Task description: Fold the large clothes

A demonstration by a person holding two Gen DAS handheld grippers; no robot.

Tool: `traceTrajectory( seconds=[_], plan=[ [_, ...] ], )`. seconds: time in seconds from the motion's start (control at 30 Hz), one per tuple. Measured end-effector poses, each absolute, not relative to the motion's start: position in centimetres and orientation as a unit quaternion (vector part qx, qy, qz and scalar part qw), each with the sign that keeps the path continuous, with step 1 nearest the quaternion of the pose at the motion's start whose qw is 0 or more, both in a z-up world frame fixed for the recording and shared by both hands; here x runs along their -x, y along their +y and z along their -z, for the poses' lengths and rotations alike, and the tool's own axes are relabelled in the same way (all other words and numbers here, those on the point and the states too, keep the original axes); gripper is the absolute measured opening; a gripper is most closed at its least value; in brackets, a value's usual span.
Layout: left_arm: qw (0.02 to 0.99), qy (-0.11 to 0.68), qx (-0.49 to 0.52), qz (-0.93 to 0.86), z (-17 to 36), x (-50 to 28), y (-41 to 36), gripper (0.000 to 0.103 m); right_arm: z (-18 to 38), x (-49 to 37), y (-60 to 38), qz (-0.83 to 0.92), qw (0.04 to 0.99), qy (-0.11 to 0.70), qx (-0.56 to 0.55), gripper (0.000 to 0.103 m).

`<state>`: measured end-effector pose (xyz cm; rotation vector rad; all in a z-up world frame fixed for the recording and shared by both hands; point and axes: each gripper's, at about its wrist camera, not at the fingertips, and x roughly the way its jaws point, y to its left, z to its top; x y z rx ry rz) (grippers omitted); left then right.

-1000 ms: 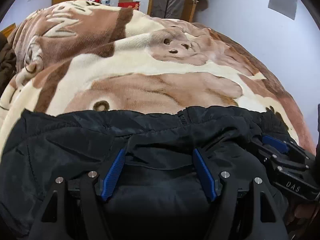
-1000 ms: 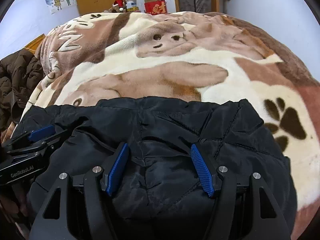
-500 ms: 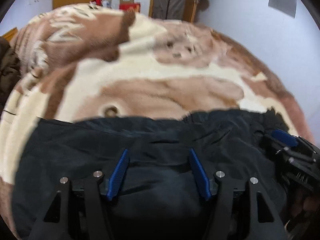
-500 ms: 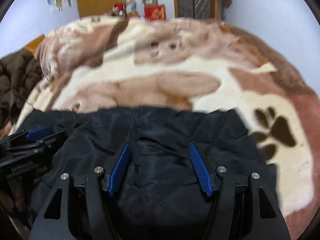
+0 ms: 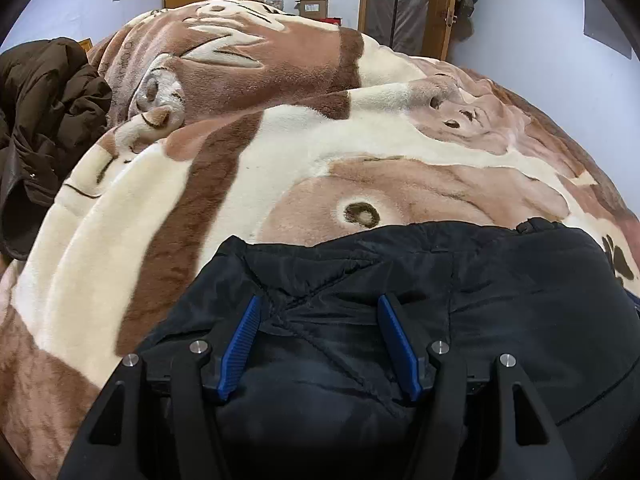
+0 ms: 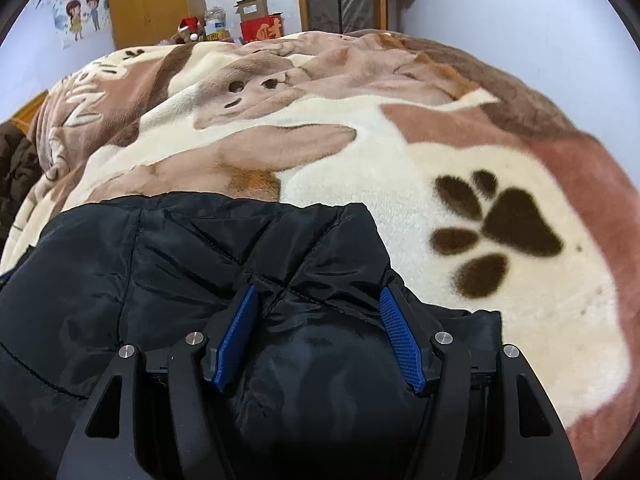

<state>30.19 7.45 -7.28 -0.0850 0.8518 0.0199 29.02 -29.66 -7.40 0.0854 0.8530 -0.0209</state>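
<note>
A black padded jacket [image 5: 460, 288] lies folded on the bed, its near part under both cameras. My left gripper [image 5: 318, 308] hangs over the jacket's left end, blue pads [image 5: 240, 344] apart, with puffy fabric and a crossed seam swelling up between them. My right gripper [image 6: 318, 300] is over the same jacket [image 6: 168, 256] near its right corner. Its pads [image 6: 400, 344] are spread wide over a shiny bulge of fabric. I see neither pair of pads pinching the cloth. Neither gripper appears in the other's view.
A plush brown and cream animal-print blanket [image 5: 280, 152] covers the bed beyond the jacket, and a paw print [image 6: 500, 224] lies right of it. A dark brown coat [image 5: 44, 120] is heaped at the left edge. Boxes [image 6: 260, 20], a wardrobe and a door stand at the far wall.
The jacket stayed put on the blanket. My left gripper slid left over it and my right gripper slid right, out of each other's view. The left pads came slightly closer together.
</note>
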Motion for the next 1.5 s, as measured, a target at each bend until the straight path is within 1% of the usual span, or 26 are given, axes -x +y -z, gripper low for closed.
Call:
traceTrajectory(
  seconds=[0.2, 0.23, 0.3, 0.37, 0.43, 0.47, 0.53, 0.6, 0.7, 0.87, 0.93, 1.0, 1.13, 1.2, 1.27, 1.33, 1.37, 1.43, 1.5],
  plan=[
    [0.905, 0.422, 0.047, -0.007, 7.5, -30.4, 7.6, 0.064, 6.8, -29.3, -29.3, 0.017, 0.905, 0.424, -0.031, 0.063],
    [0.903, 0.428, 0.042, -0.008, 6.9, -30.3, 7.6, 0.064, 6.0, -29.2, -29.3, 0.02, 0.902, 0.431, -0.027, 0.063],
    [0.905, 0.423, 0.048, 0.002, 5.0, -29.4, 8.2, 0.062, 4.0, -28.1, -29.4, 0.015, 0.907, 0.42, -0.026, 0.063],
    [0.914, 0.4, 0.059, 0.01, 3.2, -27.7, 9.5, 0.062, 2.1, -26.2, -29.8, 0.008, 0.918, 0.395, -0.026, 0.063],
    [0.924, 0.378, 0.06, 0.003, 2.0, -26.0, 11.2, 0.062, 1.7, -24.9, -30.4, 0.012, 0.922, 0.386, -0.025, 0.063],
    [0.924, 0.378, 0.065, -0.004, 2.2, -25.6, 12.2, 0.062, 2.3, -24.6, -30.8, 0.016, 0.919, 0.393, -0.027, 0.063],
    [0.912, 0.401, 0.078, -0.019, 3.9, -25.7, 13.9, 0.062, 4.2, -24.5, -31.3, 0.022, 0.913, 0.406, -0.028, 0.062],
    [0.906, 0.409, 0.104, -0.021, 5.7, -25.7, 15.0, 0.063, 5.1, -24.3, -31.1, 0.026, 0.917, 0.397, -0.013, 0.062],
    [0.911, 0.398, 0.108, -0.027, 6.8, -25.8, 14.7, 0.063, 6.1, -24.9, -30.7, 0.031, 0.918, 0.396, -0.005, 0.062],
    [0.91, 0.401, 0.103, -0.028, 7.8, -26.6, 14.0, 0.064, 7.0, -25.5, -31.0, 0.034, 0.916, 0.399, -0.014, 0.062],
    [0.907, 0.407, 0.103, -0.03, 7.4, -26.6, 14.1, 0.064, 6.5, -25.4, -30.9, 0.037, 0.913, 0.407, -0.009, 0.062],
    [0.905, 0.409, 0.109, -0.03, 5.9, -26.3, 14.6, 0.063, 4.9, -25.3, -30.8, 0.041, 0.909, 0.414, -0.005, 0.062],
    [0.919, 0.379, 0.106, -0.023, 2.5, -25.8, 15.0, 0.062, 1.0, -25.1, -30.1, 0.02, 0.926, 0.377, -0.014, 0.061],
    [0.923, 0.371, 0.101, -0.013, 1.6, -26.7, 14.3, 0.062, 0.4, -26.3, -29.4, 0.005, 0.926, 0.376, -0.023, 0.062],
    [0.922, 0.379, 0.082, -0.008, 2.2, -28.3, 13.2, 0.062, 1.3, -28.0, -29.0, 0.001, 0.919, 0.393, -0.024, 0.061],
    [0.91, 0.409, 0.07, -0.01, 4.2, -30.1, 12.7, 0.063, 3.9, -29.9, -29.0, 0.012, 0.903, 0.429, -0.009, 0.061],
    [0.901, 0.428, 0.072, -0.013, 5.5, -30.8, 12.7, 0.063, 5.1, -30.5, -29.4, 0.008, 0.896, 0.443, -0.023, 0.061],
    [0.895, 0.435, 0.103, -0.011, 7.0, -31.3, 13.3, 0.065, 5.9, -30.7, -30.2, 0.009, 0.896, 0.442, -0.048, 0.061],
    [0.896, 0.429, 0.111, -0.014, 7.5, -31.2, 13.3, 0.065, 6.5, -30.7, -30.1, 0.01, 0.897, 0.44, -0.044, 0.061]
  ],
)
